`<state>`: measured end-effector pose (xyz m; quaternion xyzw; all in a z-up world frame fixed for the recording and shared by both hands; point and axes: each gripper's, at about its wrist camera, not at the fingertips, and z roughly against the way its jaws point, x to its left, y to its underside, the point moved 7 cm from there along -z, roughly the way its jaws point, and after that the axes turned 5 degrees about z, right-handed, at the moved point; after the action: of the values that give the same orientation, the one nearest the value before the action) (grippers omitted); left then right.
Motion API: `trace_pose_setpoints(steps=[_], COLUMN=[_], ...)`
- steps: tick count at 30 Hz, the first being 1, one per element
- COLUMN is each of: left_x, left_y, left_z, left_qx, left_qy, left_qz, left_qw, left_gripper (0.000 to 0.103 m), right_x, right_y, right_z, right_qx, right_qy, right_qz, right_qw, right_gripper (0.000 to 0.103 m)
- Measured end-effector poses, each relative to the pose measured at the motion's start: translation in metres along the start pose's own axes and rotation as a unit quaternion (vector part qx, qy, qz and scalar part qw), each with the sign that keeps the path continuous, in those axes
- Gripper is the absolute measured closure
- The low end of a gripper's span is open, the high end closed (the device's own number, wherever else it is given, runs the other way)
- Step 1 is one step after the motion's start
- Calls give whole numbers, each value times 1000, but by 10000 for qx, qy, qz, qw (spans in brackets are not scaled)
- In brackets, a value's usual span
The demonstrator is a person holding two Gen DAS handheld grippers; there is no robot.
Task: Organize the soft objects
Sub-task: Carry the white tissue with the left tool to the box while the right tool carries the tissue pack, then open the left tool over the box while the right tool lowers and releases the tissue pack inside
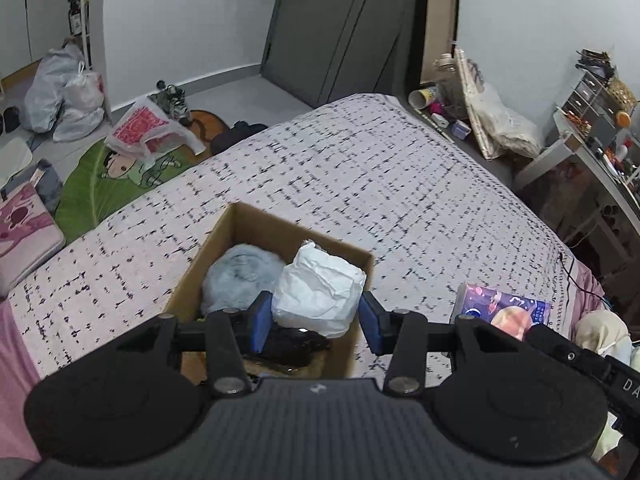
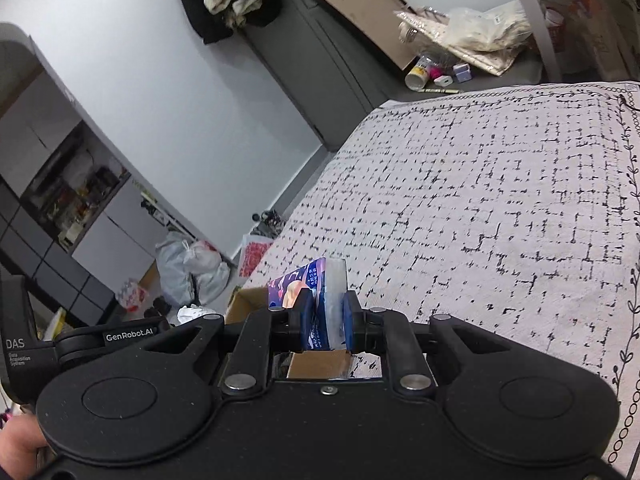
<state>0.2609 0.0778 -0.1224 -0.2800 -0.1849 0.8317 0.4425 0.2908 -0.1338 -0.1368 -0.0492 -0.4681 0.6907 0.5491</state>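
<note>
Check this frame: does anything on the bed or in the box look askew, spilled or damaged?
Nothing spilled or damaged. The white packet sits tilted and crumpled in the cardboard box beside a grey fluffy item; the right gripper holds the tissue pack squeezed.

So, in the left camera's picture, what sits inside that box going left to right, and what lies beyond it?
Fluffy grey-blue thing → white crumpled bag, framed by the open left claw → box wall → bedspread → purple tissue pack.
</note>
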Motion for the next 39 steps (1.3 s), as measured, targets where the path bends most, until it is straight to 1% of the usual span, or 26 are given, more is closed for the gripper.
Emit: trace_pose_setpoints(steps=[5, 12, 16, 20, 24, 28, 37, 39], left_x=[16, 31, 32, 33, 34, 39, 51, 54], left_y=[0, 9, 15, 17, 11, 3, -5, -7], left_z=[-12, -31, -41, -52, -54, -54, -59, -61], left_qx=[134, 380, 555, 755, 677, 590, 587, 601], left_qy=[-18, -6, 60, 43, 70, 95, 172, 175], left_qz=[95, 186, 139, 47, -58, -4, 139, 174], left_qw=[9999, 9991, 9983, 9971, 9977, 9982, 9980, 9979], left_gripper=[57, 57, 54, 51, 48, 45, 44, 44], right_x=[9, 19, 24, 27, 28, 29, 29, 32], right_y=[4, 8, 9, 9, 8, 11, 15, 15], right_z=[-14, -31, -42, -50, -58, -66, -84, -88], right_qx=[109, 197, 226, 205, 174, 180, 220, 216], right_qy=[61, 128, 134, 133, 153, 175, 165, 168], right_qz=[121, 233, 263, 290, 278, 250, 54, 73], right_qw=[9998, 9995, 9993, 9993, 9993, 9994, 9996, 9996], right_gripper=[87, 87, 87, 87, 87, 87, 86, 84])
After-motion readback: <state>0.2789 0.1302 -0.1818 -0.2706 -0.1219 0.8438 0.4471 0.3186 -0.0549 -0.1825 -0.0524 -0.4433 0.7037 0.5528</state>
